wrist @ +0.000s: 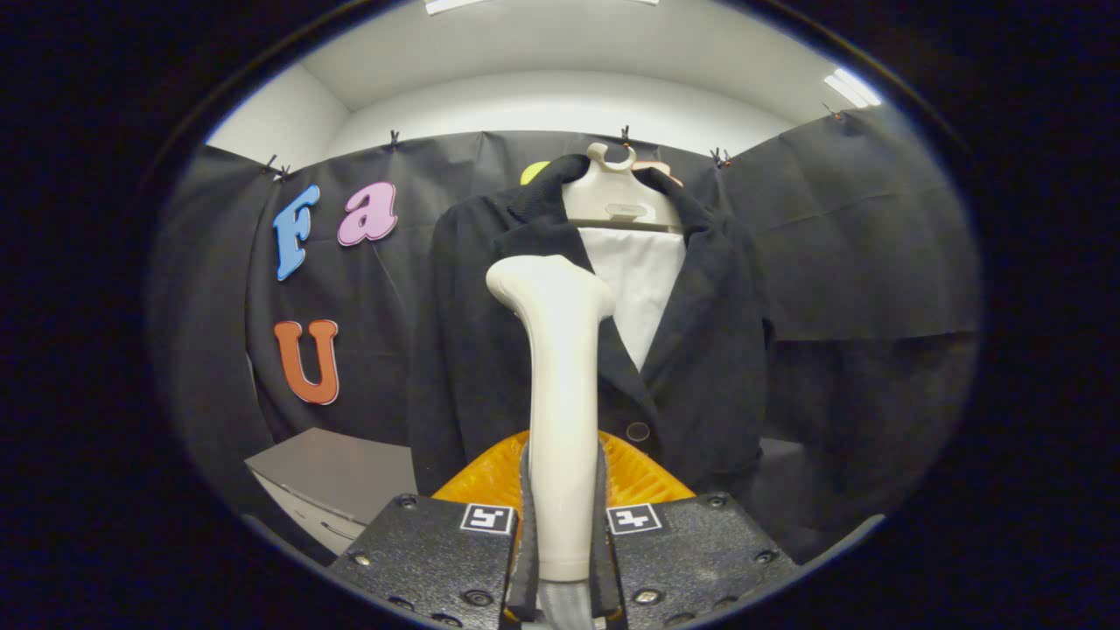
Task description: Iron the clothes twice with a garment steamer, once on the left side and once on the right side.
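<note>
Claw: the claw (pixel 560 525) is pinching the steamer (pixel 560 385) by its handle, both fingers (pixel 604 534) pressing against it, one on each side.
Steamer: the pale steamer is standing upright between the fingers, its rounded head leaning slightly left and rising in front of the jacket's chest.
Jacket: the dark jacket (pixel 700 350) is hanging beyond the fingers on a pale hanger (pixel 617 197) against the cloth wall, lapels lying open over a white lining (pixel 643 280); a dark button (pixel 638 431) is sitting low on the front, just right of the steamer's handle.
Orange part: a ribbed orange piece (pixel 490 477) is showing behind the fingers, on both sides of the handle.
Surface: a grey surface (pixel 332 464) is lying low at the left, near the jacket's hem.
</note>
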